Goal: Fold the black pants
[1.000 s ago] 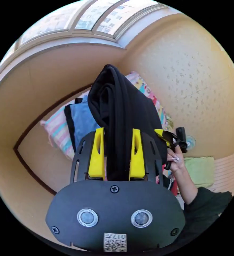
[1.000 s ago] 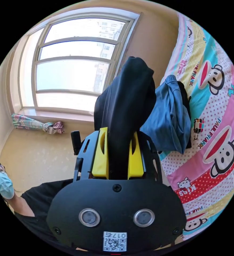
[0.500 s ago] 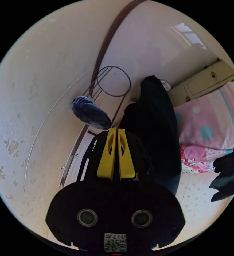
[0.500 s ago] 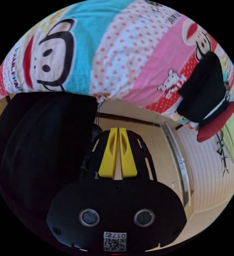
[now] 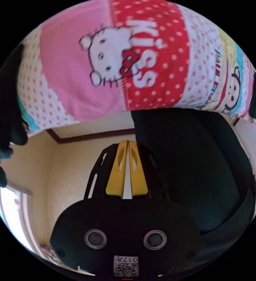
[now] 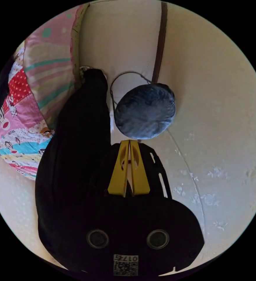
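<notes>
The black pants (image 5: 192, 164) hang as a dark bulk right of my left gripper (image 5: 127, 142), just under the edge of the cartoon bedsheet (image 5: 119, 58). That gripper's yellow jaws are closed together, pale wall shows through the slit between them, and I see no cloth in it. In the right gripper view the black pants (image 6: 75, 140) drape along the left side of my right gripper (image 6: 129, 142) and over its body. Its yellow jaws also meet at the tips with nothing visible between them.
A round blue-grey cushion (image 6: 145, 109) on a wire frame sits just beyond the right gripper, against a pale wall with a brown trim strip (image 6: 162, 38). Dark clothes (image 5: 2, 123) lie at the sheet's left edge. A striped pink pillow (image 6: 49, 64) is at the bed's end.
A second ago both grippers' jaws stood apart around a thick fold of the pants. Now both pairs are closed together and the pants lie beside them. Both cameras have swung widely.
</notes>
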A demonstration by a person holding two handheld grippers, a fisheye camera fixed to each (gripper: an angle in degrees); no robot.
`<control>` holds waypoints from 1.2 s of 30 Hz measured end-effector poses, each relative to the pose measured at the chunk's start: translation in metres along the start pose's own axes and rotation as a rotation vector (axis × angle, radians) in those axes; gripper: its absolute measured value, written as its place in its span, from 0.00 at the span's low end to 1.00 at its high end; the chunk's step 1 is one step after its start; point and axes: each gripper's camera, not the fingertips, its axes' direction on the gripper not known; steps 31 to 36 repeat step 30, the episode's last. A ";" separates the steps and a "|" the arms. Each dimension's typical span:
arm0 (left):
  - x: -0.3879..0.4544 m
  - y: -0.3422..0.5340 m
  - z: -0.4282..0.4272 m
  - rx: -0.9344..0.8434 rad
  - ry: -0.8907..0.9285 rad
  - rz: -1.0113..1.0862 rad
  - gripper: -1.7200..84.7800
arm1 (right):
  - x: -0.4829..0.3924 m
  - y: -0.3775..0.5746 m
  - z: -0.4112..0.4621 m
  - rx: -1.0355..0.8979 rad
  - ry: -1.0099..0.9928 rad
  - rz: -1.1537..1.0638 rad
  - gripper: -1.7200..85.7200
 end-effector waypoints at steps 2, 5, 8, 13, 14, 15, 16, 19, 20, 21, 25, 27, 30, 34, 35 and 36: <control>0.027 -0.011 -0.021 0.030 -0.054 0.016 0.01 | -0.020 -0.007 -0.018 0.038 0.014 -0.157 0.02; 0.066 -0.033 -0.033 0.022 0.032 -0.073 0.01 | -0.046 -0.014 -0.051 0.132 0.023 -0.317 0.03; 0.116 -0.046 -0.028 0.035 0.270 -0.180 0.01 | -0.061 -0.020 -0.079 0.194 -0.018 -0.417 0.03; 0.230 -0.060 -0.014 0.097 0.672 -0.117 0.01 | -0.044 -0.031 -0.173 0.410 -0.363 -0.493 0.05; 0.259 -0.065 -0.016 0.098 0.653 -0.045 0.01 | -0.037 -0.037 -0.205 0.473 -0.446 -0.518 0.06; 0.286 -0.070 -0.020 0.096 0.559 0.023 0.01 | -0.034 -0.041 -0.221 0.501 -0.481 -0.529 0.06; 0.298 -0.072 -0.023 0.097 0.499 0.053 0.01 | -0.028 -0.049 -0.254 0.553 -0.540 -0.546 0.07; 0.345 -0.081 -0.032 0.142 0.170 0.151 0.01 | -0.011 -0.074 -0.329 0.665 -0.682 -0.555 0.10; 0.357 -0.087 -0.029 0.139 0.080 0.165 0.01 | -0.004 -0.086 -0.352 0.688 -0.736 -0.552 0.11; 0.367 -0.092 -0.025 0.126 0.019 0.168 0.01 | -0.001 -0.092 -0.361 0.696 -0.761 -0.553 0.12; 0.390 -0.103 -0.016 0.127 -0.112 0.175 0.01 | 0.022 -0.136 -0.389 0.681 -0.922 -0.537 0.14; 0.405 -0.101 -0.016 0.167 -0.202 0.184 0.01 | 0.032 -0.154 -0.382 0.622 -1.019 -0.525 0.15; 0.417 -0.090 -0.012 0.210 -0.260 0.200 0.01 | 0.043 -0.169 -0.371 0.569 -1.243 -0.588 0.13; 0.417 -0.090 -0.012 0.210 -0.260 0.200 0.01 | 0.043 -0.169 -0.371 0.569 -1.243 -0.588 0.13; 0.417 -0.090 -0.012 0.210 -0.260 0.200 0.01 | 0.043 -0.169 -0.371 0.569 -1.243 -0.588 0.13; 0.417 -0.090 -0.012 0.210 -0.260 0.200 0.01 | 0.043 -0.169 -0.371 0.569 -1.243 -0.588 0.13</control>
